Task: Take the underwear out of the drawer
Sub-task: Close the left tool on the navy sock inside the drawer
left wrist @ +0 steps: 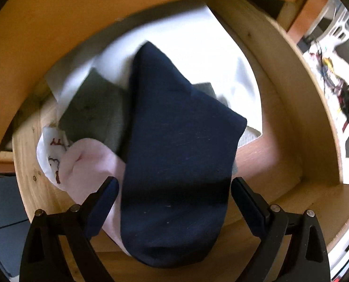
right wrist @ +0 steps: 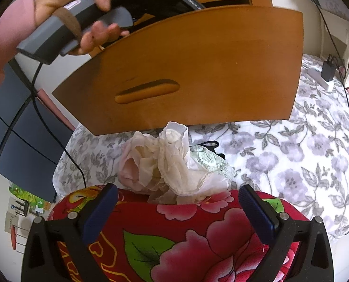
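**Reaching into the drawer: navy garment between the left fingers**

Hanging nearest the left wrist lens, the dark navy knit fabric garment (left wrist: 174,155) fills the frame's centre and bottom. It lies between the spread fingers of the left gripper (left wrist: 174,199); whether they clamp it cannot be told. Judged light, limp and non-fragile; it will sag, so pinch a bunched fold near the lower end. Its long axis runs from bottom centre up toward the upper middle, narrowing there.

Behind it, pale pink soft cloth (left wrist: 89,164) and grey folded cloth (left wrist: 92,112) sit on white fabric inside the open light-wood drawer (left wrist: 268,75).

Right view: right gripper (right wrist: 178,209) released, empty, above a red floral cushion (right wrist: 198,239); beyond, a cream lace underwear pile (right wrist: 172,162) on the grey floral bedsheet (right wrist: 292,164).
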The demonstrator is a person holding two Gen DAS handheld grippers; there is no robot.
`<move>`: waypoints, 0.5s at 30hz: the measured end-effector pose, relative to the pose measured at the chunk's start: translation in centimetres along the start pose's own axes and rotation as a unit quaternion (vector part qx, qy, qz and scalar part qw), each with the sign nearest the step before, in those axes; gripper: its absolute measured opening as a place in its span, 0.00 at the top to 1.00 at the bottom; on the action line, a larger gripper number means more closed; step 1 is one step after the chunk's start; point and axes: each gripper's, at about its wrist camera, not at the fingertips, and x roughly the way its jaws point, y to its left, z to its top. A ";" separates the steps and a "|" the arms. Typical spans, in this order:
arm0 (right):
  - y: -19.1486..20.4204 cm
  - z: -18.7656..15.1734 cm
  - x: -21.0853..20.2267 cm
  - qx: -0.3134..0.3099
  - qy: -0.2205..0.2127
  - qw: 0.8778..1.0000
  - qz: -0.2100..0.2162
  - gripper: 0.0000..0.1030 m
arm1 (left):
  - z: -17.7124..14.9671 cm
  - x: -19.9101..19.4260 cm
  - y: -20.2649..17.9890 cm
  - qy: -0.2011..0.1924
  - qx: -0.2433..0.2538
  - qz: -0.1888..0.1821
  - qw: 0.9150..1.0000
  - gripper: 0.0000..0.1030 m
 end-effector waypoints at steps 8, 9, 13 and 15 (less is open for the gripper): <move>-0.2 0.0 0.0 0.005 0.002 1.000 0.002 0.00 | 0.6 0.6 -1.6 0.016 0.026 0.029 0.999 0.11; -0.2 0.0 0.1 0.005 0.003 1.000 0.002 0.00 | 0.6 0.8 -1.6 0.020 0.030 0.033 0.999 0.13; -0.3 0.0 0.0 0.007 0.003 1.000 0.003 0.00 | 0.6 0.8 -1.9 0.016 0.033 0.032 0.999 0.17; -0.3 0.0 0.0 0.008 0.003 1.000 0.003 0.00 | 0.4 0.7 -1.7 0.012 0.036 0.032 0.999 0.21</move>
